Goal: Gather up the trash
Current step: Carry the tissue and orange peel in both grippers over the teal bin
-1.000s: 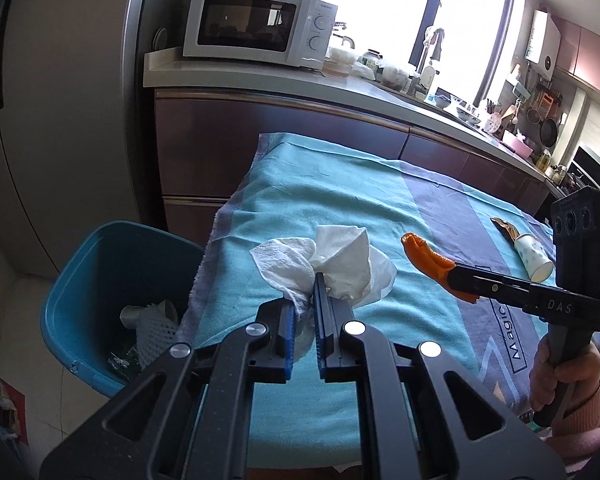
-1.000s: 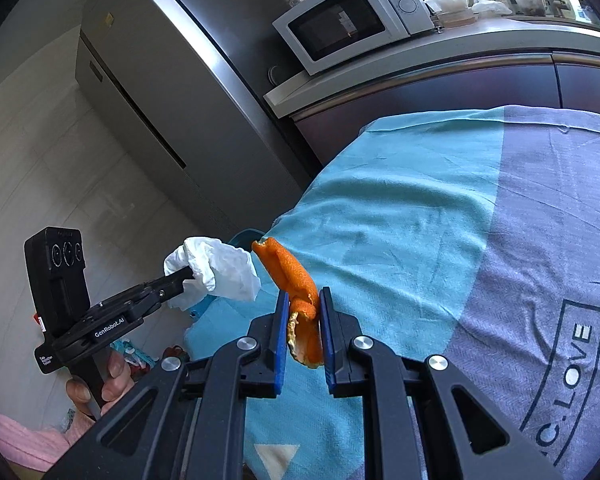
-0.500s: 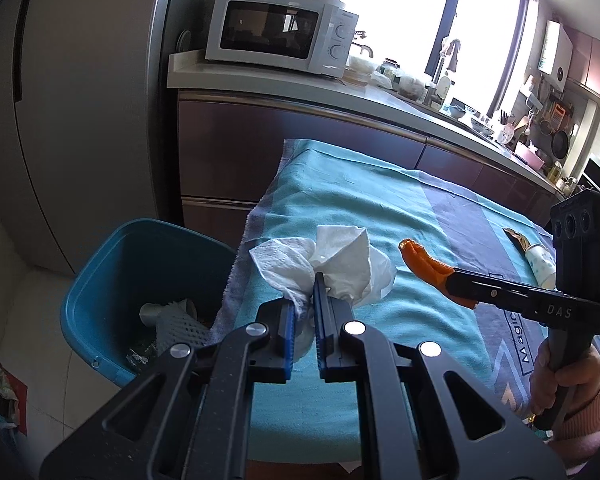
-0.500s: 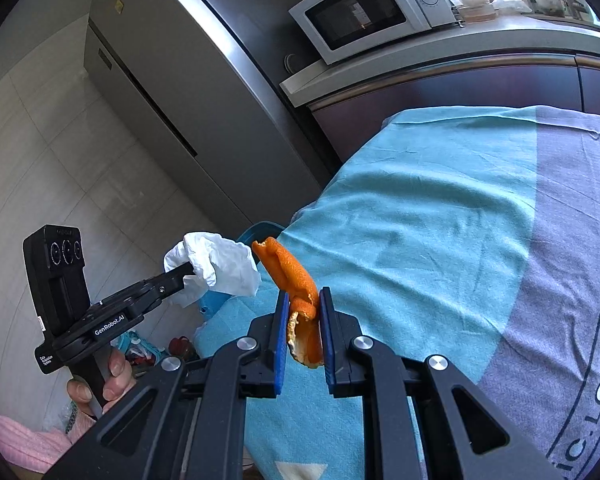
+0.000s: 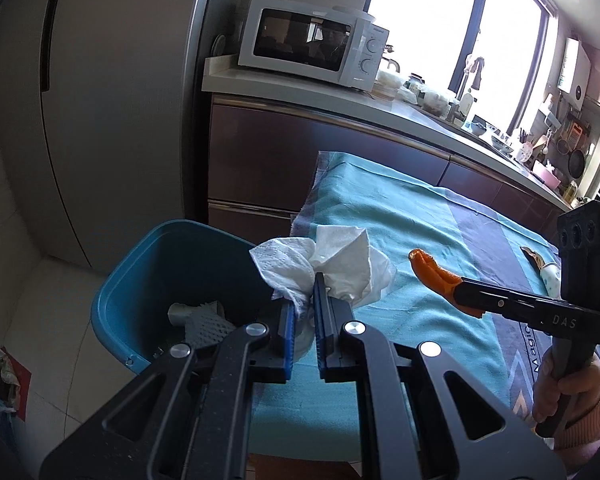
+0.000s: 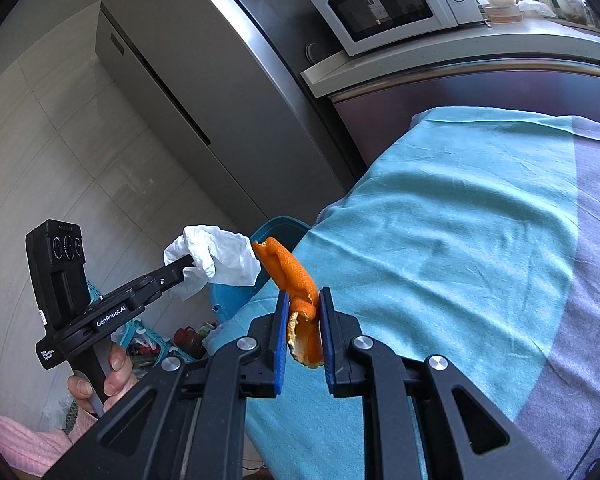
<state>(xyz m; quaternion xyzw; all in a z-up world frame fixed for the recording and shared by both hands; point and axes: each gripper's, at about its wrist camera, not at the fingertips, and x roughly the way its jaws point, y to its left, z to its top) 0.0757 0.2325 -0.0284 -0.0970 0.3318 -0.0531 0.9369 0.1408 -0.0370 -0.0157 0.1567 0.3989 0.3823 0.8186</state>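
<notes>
My left gripper (image 5: 303,312) is shut on a crumpled white tissue (image 5: 332,266) and holds it over the near edge of the blue trash bin (image 5: 148,276), beside the table. My right gripper (image 6: 303,320) is shut on an orange peel (image 6: 296,280) above the table's left end. In the left wrist view the right gripper (image 5: 456,294) shows with the peel (image 5: 432,274) to the right of the tissue. In the right wrist view the left gripper (image 6: 184,266) shows with the tissue (image 6: 216,256), in front of the bin (image 6: 280,230).
The bin holds grey mesh trash (image 5: 204,320). A teal and grey cloth (image 5: 400,216) covers the table; a small cup and a peel scrap (image 5: 548,272) lie at its far right. A fridge (image 5: 100,100), a counter and a microwave (image 5: 312,42) stand behind.
Both grippers moved left with their loads. The tissue has gone from above the cloth to the bin's edge, and the peel has followed toward the table's left end.
</notes>
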